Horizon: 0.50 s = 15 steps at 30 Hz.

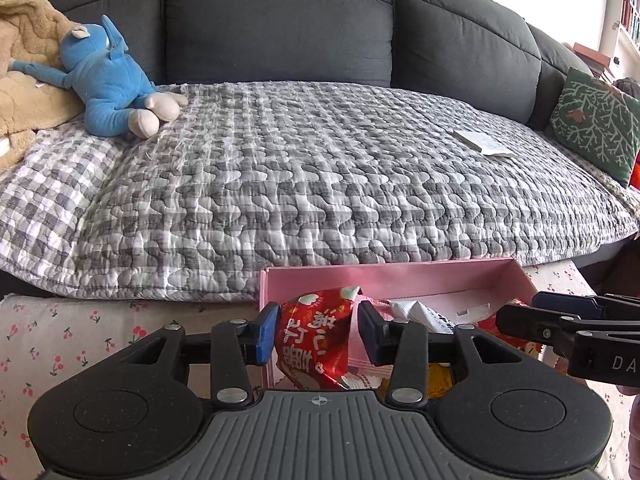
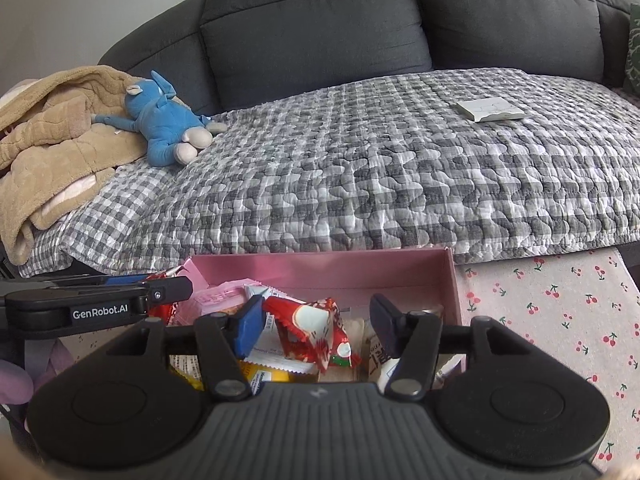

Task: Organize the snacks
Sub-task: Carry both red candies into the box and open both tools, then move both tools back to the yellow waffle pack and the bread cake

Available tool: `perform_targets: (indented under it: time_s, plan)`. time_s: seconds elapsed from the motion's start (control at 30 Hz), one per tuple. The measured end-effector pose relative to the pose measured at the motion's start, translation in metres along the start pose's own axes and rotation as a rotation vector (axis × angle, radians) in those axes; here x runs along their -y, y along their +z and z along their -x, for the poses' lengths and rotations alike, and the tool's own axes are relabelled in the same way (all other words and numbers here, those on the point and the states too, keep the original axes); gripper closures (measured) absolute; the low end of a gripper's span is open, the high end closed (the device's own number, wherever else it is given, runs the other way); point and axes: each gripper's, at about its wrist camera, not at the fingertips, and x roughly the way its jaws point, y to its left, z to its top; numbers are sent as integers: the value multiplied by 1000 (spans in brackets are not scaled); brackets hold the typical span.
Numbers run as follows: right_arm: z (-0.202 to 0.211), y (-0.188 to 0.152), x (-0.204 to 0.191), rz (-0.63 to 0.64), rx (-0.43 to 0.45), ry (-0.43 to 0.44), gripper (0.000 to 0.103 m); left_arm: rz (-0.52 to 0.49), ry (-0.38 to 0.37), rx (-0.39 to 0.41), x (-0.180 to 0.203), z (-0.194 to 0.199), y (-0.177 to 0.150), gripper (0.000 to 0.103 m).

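Observation:
A pink box [image 1: 384, 270] [image 2: 320, 258] stands on the cherry-print cloth against the sofa's front edge, with several snack packets inside. In the left wrist view my left gripper [image 1: 318, 332] hangs over the box's left end. A crumpled red snack packet [image 1: 316, 344] sits between its blue pads; a small gap shows at the right pad. My right gripper [image 2: 316, 326] is open over the box's middle, and another red packet [image 2: 308, 332] lies loose below it, clear of the right pad. Each gripper shows in the other's view: right gripper [image 1: 520, 310], left gripper [image 2: 168, 282].
Behind the box is a dark grey sofa with a grey checked quilt [image 1: 320, 184]. On it lie a blue plush toy [image 1: 108, 80], a beige blanket [image 2: 52, 140], a white booklet [image 2: 490, 110] and a green cushion [image 1: 596, 124]. The cherry-print cloth [image 2: 560, 320] runs right of the box.

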Motion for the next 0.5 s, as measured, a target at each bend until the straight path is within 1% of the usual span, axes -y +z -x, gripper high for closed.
perform_targets:
  time_s: [0.03, 0.17, 0.37, 0.5]
  plan:
    - [0, 1, 0, 0, 2, -1, 46, 2, -2, 5, 0, 1, 0, 48]
    - [5, 2, 0, -4, 10, -7, 37, -2, -1, 9, 0, 5, -1, 36]
    - [18, 0, 2, -3, 4, -20, 28, -1, -3, 10, 1, 17, -5, 26]
    - [29, -4, -1, 18, 3, -26, 23, 2, -2, 9, 0, 28, -11, 22]
